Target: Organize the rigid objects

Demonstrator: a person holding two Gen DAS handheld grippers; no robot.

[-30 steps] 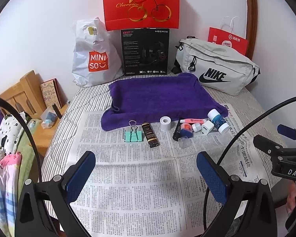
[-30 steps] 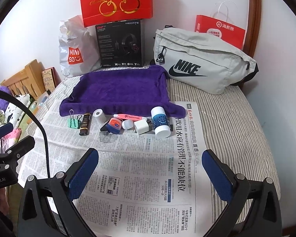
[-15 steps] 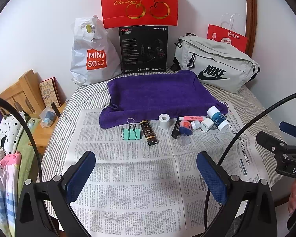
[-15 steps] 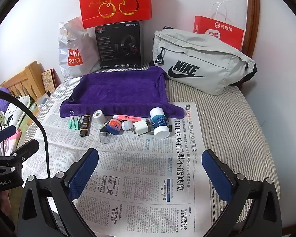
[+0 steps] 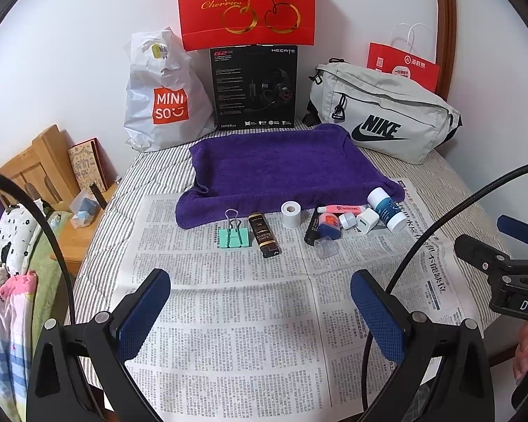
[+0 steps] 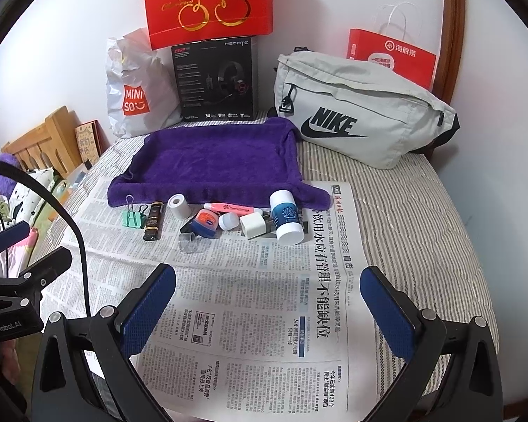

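While both grippers hover above the newspaper (image 5: 228,316) with nothing held, the left gripper (image 5: 260,316) has its blue pads spread wide, and the right gripper (image 6: 267,309) is spread wide too. From the left wrist view, at twelve o'clock a row of small things lies along the near edge of the purple towel (image 5: 285,165): a green binder clip (image 5: 233,235), a dark lighter (image 5: 264,235) just beside it, a white tape roll (image 5: 291,213), then a touching cluster with a blue jar (image 5: 329,227), a pink highlighter (image 5: 341,208), a white charger plug (image 5: 366,221) and a white-and-blue bottle (image 5: 386,208) lying on its side. Toward one o'clock a grey bag (image 5: 383,116) rests against the wall.
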